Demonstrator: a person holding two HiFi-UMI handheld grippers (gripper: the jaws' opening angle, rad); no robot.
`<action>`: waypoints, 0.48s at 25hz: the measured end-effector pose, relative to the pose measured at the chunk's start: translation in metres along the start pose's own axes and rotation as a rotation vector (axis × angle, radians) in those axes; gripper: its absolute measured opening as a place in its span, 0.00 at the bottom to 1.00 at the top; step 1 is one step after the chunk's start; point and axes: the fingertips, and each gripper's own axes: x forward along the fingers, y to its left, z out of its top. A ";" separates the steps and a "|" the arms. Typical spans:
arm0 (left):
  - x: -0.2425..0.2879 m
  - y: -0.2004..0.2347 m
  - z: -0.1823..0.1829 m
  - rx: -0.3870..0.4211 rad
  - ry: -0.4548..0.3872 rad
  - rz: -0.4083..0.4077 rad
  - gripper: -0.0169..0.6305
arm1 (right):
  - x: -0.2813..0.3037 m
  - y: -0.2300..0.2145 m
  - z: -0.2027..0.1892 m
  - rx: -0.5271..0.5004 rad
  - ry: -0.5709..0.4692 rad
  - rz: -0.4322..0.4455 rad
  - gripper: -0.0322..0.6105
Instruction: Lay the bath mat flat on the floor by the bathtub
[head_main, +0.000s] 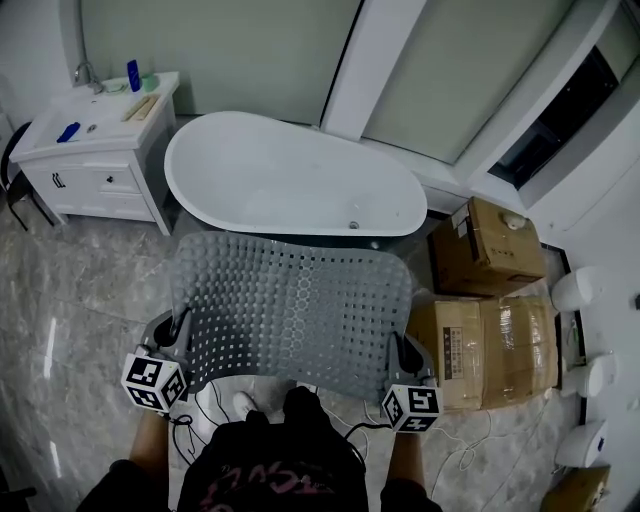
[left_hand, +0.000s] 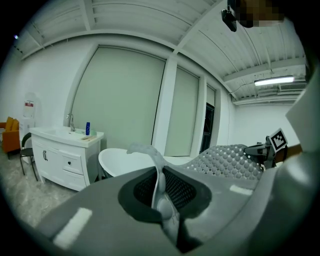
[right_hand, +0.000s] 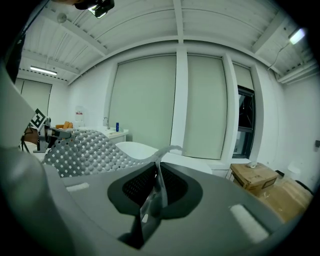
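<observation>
We see the left hand-held gripper with its jaws pressed together on a folded edge of the bath mat. The right hand-held gripper pinches the opposite near corner the same way. The grey, perforated mat is spread between them, held up off the floor, just in front of the white bathtub. It covers the tub's near base and the floor beneath, so we cannot tell what lies there. Cardboard boxes stand at right, and the mat's edge overlaps the lower one.
</observation>
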 end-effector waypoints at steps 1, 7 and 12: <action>0.001 -0.001 -0.002 0.003 0.005 -0.001 0.05 | 0.001 -0.001 -0.001 -0.002 0.003 0.002 0.13; 0.018 -0.007 -0.009 0.003 0.037 -0.002 0.05 | 0.019 -0.009 -0.009 -0.003 0.019 0.015 0.13; 0.040 -0.014 -0.013 0.013 0.065 0.014 0.05 | 0.041 -0.025 -0.019 0.012 0.031 0.040 0.13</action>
